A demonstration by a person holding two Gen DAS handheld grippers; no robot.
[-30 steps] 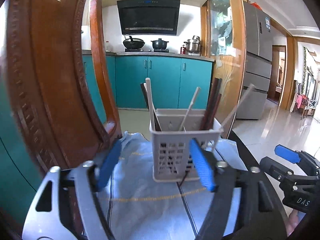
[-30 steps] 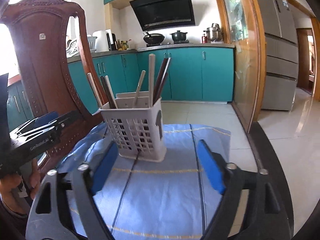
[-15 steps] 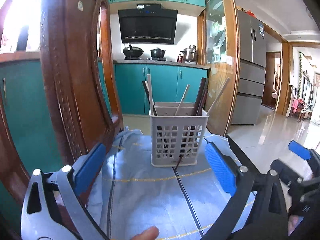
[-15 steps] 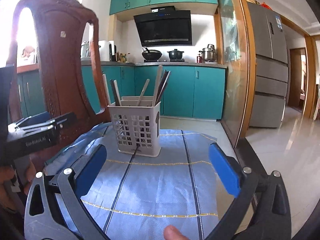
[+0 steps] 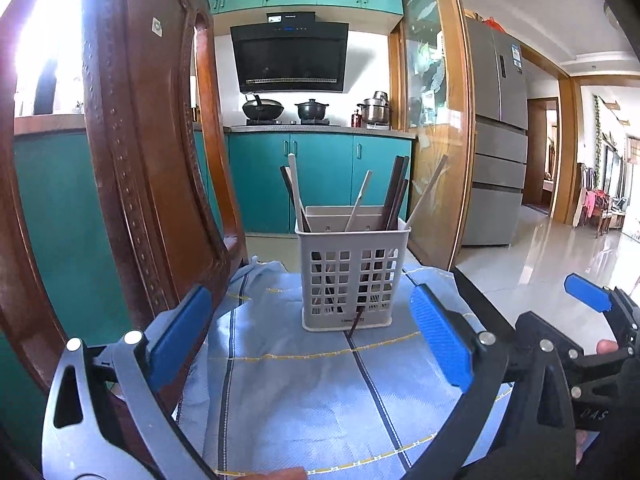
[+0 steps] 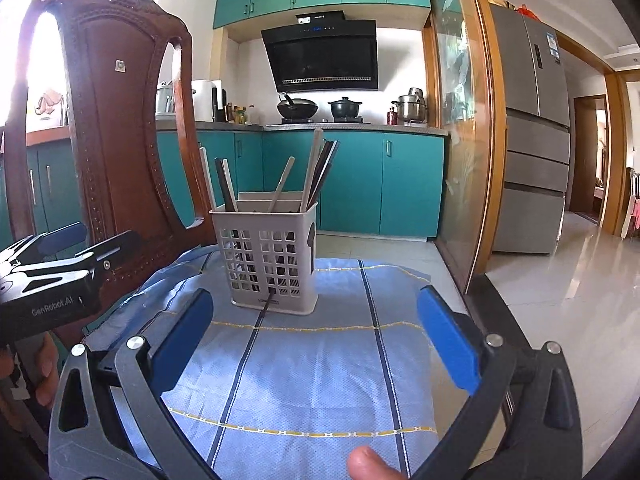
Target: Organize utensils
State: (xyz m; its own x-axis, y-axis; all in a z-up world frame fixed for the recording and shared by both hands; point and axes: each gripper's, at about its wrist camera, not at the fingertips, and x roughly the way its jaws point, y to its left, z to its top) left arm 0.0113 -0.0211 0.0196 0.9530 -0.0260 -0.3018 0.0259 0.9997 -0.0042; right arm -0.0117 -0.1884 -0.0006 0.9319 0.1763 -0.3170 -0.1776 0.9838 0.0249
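Note:
A grey perforated utensil basket stands on a blue striped cloth and holds several chopsticks, some dark, some pale. It also shows in the right wrist view, with chopsticks sticking up. My left gripper is open and empty, a short way back from the basket. My right gripper is open and empty, also short of the basket. Each gripper shows in the other's view: the right one, the left one.
A carved wooden chair back stands close at the left of the cloth, also in the right wrist view. The dark table edge runs along the right. Teal kitchen cabinets and a fridge stand behind.
Both grippers have drawn back from the basket and opened wider. The basket now looks smaller and farther off in both views.

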